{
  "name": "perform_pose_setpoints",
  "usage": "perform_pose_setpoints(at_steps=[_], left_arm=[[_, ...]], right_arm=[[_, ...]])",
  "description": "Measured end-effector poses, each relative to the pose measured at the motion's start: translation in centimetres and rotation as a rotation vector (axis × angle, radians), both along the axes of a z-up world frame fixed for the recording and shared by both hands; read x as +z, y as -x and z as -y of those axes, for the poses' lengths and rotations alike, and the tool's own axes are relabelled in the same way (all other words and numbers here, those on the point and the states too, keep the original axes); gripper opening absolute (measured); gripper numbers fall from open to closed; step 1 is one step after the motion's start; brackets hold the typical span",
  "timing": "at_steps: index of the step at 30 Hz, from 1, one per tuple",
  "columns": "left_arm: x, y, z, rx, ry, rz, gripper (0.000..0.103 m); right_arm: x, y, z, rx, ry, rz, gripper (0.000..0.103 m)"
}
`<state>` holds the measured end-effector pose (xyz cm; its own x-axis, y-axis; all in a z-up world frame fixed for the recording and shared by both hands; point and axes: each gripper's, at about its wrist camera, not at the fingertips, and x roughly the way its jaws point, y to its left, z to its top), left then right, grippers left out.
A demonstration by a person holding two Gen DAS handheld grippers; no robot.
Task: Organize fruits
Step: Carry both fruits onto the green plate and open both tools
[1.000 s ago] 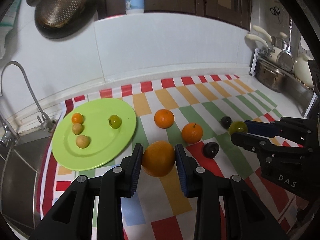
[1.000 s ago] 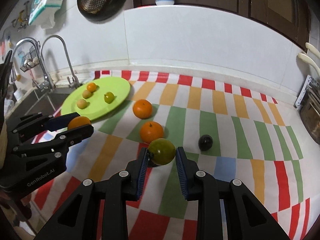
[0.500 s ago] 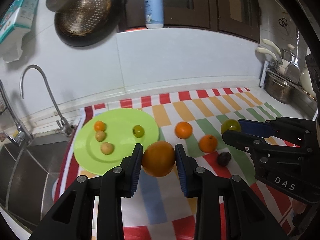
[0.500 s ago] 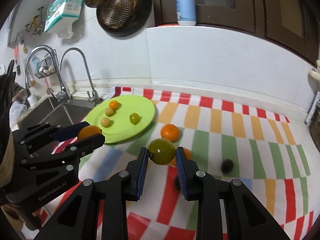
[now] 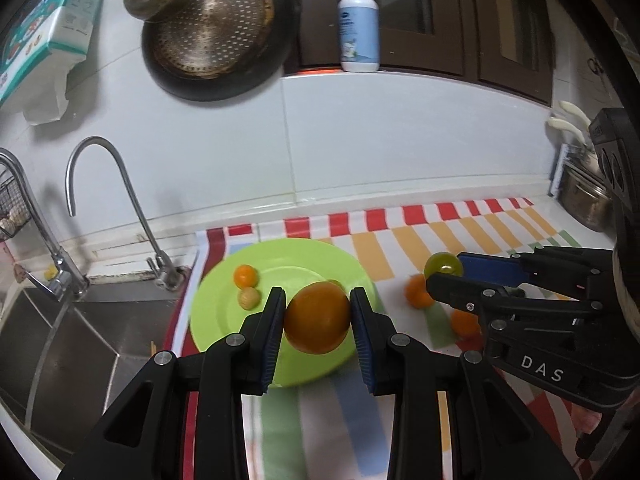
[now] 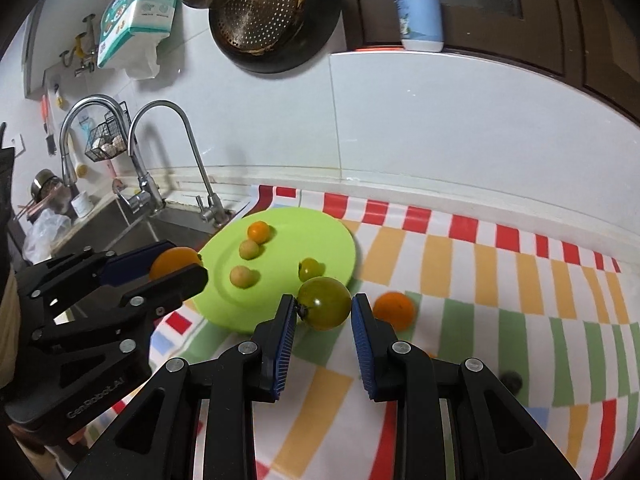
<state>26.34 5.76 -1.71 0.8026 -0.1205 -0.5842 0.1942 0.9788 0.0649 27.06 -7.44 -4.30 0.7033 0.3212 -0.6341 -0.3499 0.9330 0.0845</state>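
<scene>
My left gripper (image 5: pixel 318 318) is shut on a large orange (image 5: pixel 317 317) and holds it above the near part of the green plate (image 5: pixel 216 316). My right gripper (image 6: pixel 323 309) is shut on a green tomato (image 6: pixel 324 303), just off the plate's (image 6: pixel 280 280) right rim. On the plate lie a small orange fruit (image 6: pixel 259 231), two pale yellow fruits (image 6: pixel 249 249) and a small green tomato (image 6: pixel 310 268). Each gripper shows in the other's view: the right one (image 5: pixel 444 270) with its tomato, the left one (image 6: pixel 178 268) with its orange. An orange (image 6: pixel 394 310) rests on the cloth.
A striped cloth (image 6: pixel 500 288) covers the counter. The sink (image 5: pixel 80 340) and two taps (image 6: pixel 176 160) lie left of the plate. A dark fruit (image 6: pixel 512 380) sits on the cloth at right. More oranges (image 5: pixel 418 292) lie behind the right gripper. Pans (image 5: pixel 212 32) hang on the wall.
Both grippers rose and moved left toward the plate, each keeping its fruit. The plate now sits right behind the held orange, and the loose fruits on the cloth have slid to the right.
</scene>
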Motion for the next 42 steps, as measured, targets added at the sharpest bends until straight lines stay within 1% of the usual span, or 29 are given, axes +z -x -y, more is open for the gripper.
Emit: perform_pose_setpoints(at_steps=[7, 13, 18, 22, 28, 31, 38, 42], left_arm=[[-0.5, -2.8, -1.6, 0.037, -0.037, -0.016, 0.033], [-1.6, -5.1, -3.2, 0.057, -0.025, -0.053, 0.033], [-2.8, -7.4, -4.0, 0.060, -0.036, -0.089, 0.033], [-4.0, -9.6, -4.7, 0.051, -0.021, -0.128, 0.033], [-5.8, -11.7, -4.7, 0.044, -0.041, -0.142, 0.033], [-6.5, -12.4, -4.8, 0.037, -0.026, -0.157, 0.033], [-7.4, -13.5, -4.8, 0.024, -0.024, -0.177, 0.033], [-7.3, -13.4, -4.9, 0.031, -0.025, -0.168, 0.039]], right_arm=[[0.4, -3.2, -2.6, 0.037, 0.012, -0.009, 0.030], [0.0, -5.9, -5.0, 0.077, 0.038, -0.025, 0.030], [-0.9, -8.6, -6.6, 0.098, 0.061, -0.055, 0.030], [-2.4, -10.8, -7.8, 0.121, 0.088, -0.104, 0.030], [-4.6, -13.2, -8.3, 0.118, 0.114, -0.158, 0.030], [-5.5, -14.2, -8.2, 0.107, 0.118, -0.179, 0.030], [-6.3, -15.2, -7.9, 0.103, 0.110, -0.209, 0.030], [-6.6, -15.4, -7.6, 0.099, 0.100, -0.223, 0.030]])
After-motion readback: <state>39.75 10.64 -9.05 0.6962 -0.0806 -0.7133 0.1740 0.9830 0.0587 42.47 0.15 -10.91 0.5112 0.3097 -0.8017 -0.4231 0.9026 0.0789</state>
